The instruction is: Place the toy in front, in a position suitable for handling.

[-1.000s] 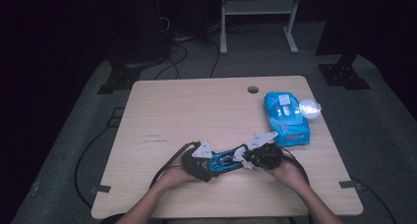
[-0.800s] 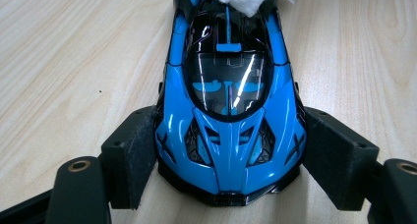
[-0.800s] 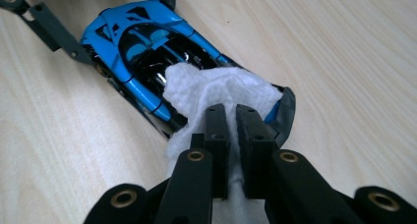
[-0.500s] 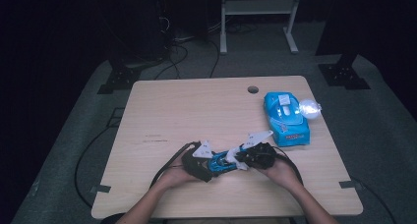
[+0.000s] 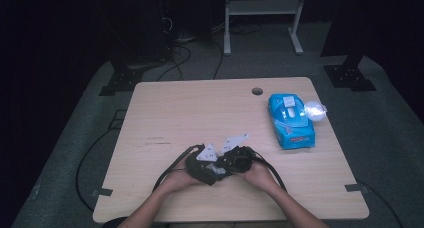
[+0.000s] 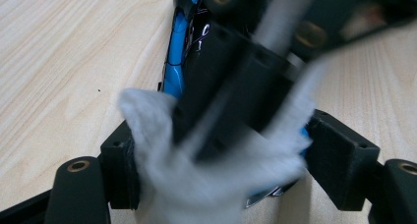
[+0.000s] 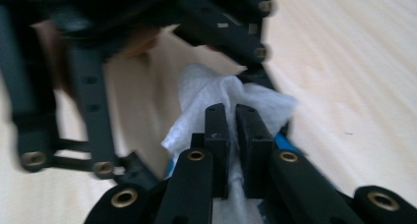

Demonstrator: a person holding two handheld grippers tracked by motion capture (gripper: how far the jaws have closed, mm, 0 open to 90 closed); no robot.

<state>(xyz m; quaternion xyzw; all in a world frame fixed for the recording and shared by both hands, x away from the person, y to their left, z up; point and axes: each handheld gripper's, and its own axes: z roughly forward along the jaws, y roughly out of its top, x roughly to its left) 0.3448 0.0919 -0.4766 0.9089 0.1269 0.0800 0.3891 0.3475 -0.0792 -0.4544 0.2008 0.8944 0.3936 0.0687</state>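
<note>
Near the front edge of the table (image 5: 150,118), the left gripper (image 5: 200,169) clamps a small blue packet (image 6: 176,62) between its jaws, a white wipe (image 6: 206,184) bunched over them. Just beside it, the right gripper (image 7: 231,130) has its jaws clenched on that wipe. The step in hand looks like pulling the wipe from the packet; next, the right hand should draw away while the left holds firm. Farther right lies a larger blue wipes pack (image 5: 290,120).

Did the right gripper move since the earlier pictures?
Yes. The right gripper slid leftward, away from the blue wipes pack lying on the table, toward the left gripper.
</note>
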